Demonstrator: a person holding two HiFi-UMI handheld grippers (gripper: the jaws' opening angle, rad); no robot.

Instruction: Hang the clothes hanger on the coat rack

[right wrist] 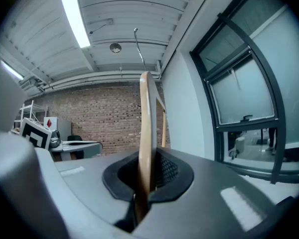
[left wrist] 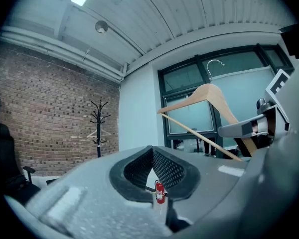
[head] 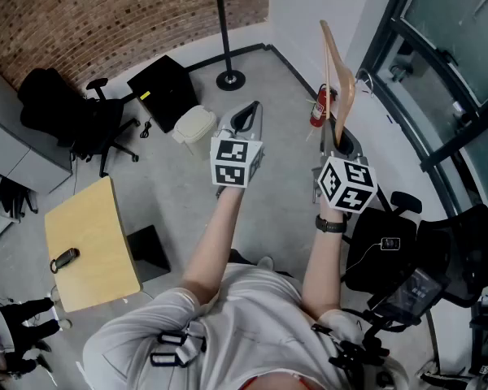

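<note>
My right gripper [head: 339, 143] is shut on the lower end of a wooden clothes hanger [head: 338, 71], which stands upright above it with its metal hook on top. In the right gripper view the hanger [right wrist: 145, 123] rises edge-on from between the jaws of the right gripper [right wrist: 145, 159]. My left gripper [head: 246, 119] is held beside it, apart from the hanger, jaws together and empty. In the left gripper view the left gripper [left wrist: 152, 151] points towards the black coat rack [left wrist: 99, 126] by the brick wall. A pale hanger [left wrist: 98, 133] hangs on that rack. The coat rack [head: 223, 31] stands ahead across the floor.
A red fire extinguisher [head: 318, 106] stands by the white wall on the right. Glazed windows [head: 447, 63] run along that side. A white bin [head: 194, 125], a black box [head: 164, 92] and office chairs [head: 73, 112] stand left. A wooden table [head: 93, 246] is near left.
</note>
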